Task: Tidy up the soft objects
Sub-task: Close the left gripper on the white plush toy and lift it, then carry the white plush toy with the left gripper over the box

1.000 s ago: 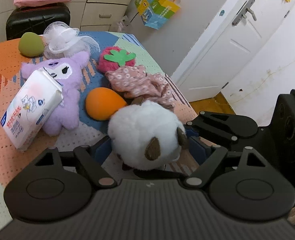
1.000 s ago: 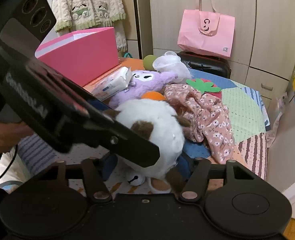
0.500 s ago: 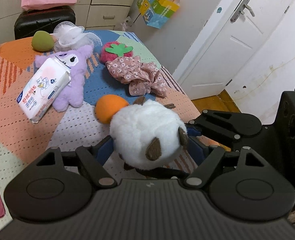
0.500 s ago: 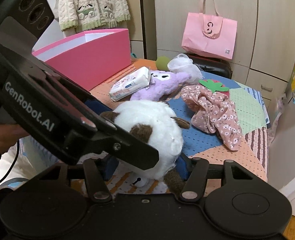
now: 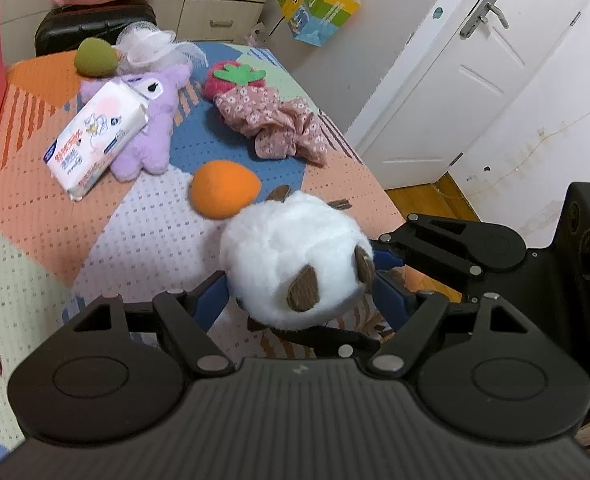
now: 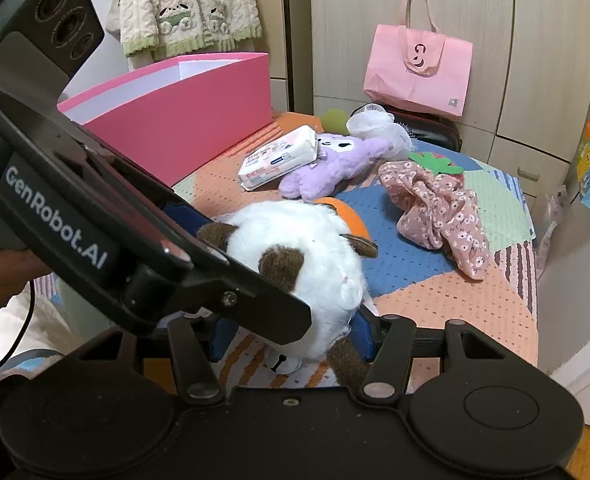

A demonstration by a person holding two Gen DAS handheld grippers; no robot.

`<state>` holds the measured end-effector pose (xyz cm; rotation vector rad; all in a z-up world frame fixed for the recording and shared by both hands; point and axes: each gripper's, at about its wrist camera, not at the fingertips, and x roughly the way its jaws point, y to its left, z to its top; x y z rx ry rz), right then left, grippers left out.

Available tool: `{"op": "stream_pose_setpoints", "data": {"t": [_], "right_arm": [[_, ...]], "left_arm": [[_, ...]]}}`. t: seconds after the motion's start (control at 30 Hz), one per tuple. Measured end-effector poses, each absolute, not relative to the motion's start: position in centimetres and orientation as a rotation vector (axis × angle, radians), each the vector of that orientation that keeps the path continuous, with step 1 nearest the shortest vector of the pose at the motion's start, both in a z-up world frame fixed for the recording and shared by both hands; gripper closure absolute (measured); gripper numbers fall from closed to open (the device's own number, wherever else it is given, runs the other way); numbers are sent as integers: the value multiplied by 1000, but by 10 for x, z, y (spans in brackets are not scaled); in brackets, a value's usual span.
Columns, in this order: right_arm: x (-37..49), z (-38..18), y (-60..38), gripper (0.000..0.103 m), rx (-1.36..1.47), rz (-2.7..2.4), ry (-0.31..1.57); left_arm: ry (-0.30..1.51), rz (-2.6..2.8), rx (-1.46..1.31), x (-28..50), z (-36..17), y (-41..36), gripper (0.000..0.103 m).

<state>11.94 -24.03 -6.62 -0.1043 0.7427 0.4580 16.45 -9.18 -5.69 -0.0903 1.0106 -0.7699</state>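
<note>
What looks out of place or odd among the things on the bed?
The tissue pack lies tilted across the purple plush, covering part of its face, instead of flat on the bedspread. The floral cloth is crumpled in a heap against the strawberry toy. Nothing looks spilled or damaged.

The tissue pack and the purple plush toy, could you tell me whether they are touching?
Touching. In the left wrist view the tissue pack lies across the purple plush toy, covering part of its head; the right wrist view shows the same overlap.
</note>
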Motion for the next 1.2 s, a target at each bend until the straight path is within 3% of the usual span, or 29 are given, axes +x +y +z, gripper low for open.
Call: {"op": "stream_pose_setpoints", "data": {"t": [0.1,0.57,1.2], "right_arm": [[115,-65,-237,41,-114,456,746],[93,-42,-211,41,-82,522,787],[92,12,-95,41,-112,776,772]], "left_arm": [[1028,-760,-84,161,-57,-90,32],[1036,-714,-82,126,-37,-53,34],[971,-510,-98,86,26,74,33]]}}
